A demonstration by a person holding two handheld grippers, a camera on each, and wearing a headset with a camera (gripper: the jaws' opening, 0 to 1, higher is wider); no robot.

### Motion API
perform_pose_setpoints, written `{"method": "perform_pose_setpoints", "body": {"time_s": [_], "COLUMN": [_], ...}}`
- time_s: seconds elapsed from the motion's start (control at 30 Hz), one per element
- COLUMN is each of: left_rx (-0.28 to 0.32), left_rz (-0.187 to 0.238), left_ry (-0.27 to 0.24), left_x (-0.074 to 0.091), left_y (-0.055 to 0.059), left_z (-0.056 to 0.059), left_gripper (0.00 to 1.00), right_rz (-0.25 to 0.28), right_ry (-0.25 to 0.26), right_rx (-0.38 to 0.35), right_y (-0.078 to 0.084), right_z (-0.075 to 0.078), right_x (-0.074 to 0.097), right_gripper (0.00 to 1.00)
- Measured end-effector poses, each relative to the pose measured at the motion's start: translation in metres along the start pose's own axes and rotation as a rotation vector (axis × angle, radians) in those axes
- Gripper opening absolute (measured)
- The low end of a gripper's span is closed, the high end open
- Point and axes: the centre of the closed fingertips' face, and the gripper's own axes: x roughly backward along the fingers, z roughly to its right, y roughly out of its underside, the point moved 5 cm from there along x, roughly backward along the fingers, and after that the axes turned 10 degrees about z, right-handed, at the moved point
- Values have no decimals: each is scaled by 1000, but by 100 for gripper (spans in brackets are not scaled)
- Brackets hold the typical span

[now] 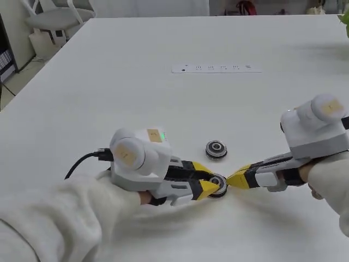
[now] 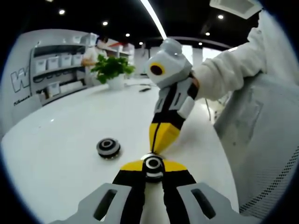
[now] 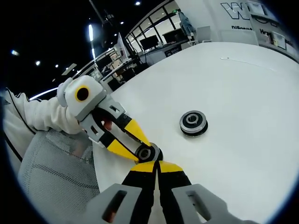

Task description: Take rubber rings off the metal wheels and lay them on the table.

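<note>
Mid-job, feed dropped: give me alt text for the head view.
The left gripper clamps a small metal wheel with a black rubber ring on the white table, and the right gripper, jaws together, touches its rim. A second, similar wheel lies just beyond; a white power strip farther back.

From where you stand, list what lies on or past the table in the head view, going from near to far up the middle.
gripped wheel → loose wheel → power strip → white chair past the table's far left corner
</note>
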Motion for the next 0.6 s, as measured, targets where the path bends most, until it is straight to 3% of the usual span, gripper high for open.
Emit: {"method": "perform_pose_setpoints", "body": {"time_s": [0.6], "left_rx": [1], "left_rz": [8], "left_ry": [8], "left_x": [1], "left_y": [0], "left_z": [0], "left_gripper": [14], "right_rz": [-11], "right_ry": [-3], "right_rx": [54], "right_y": [-4], "right_z": [-6], "right_x": [-1], "right_gripper": [0]}}
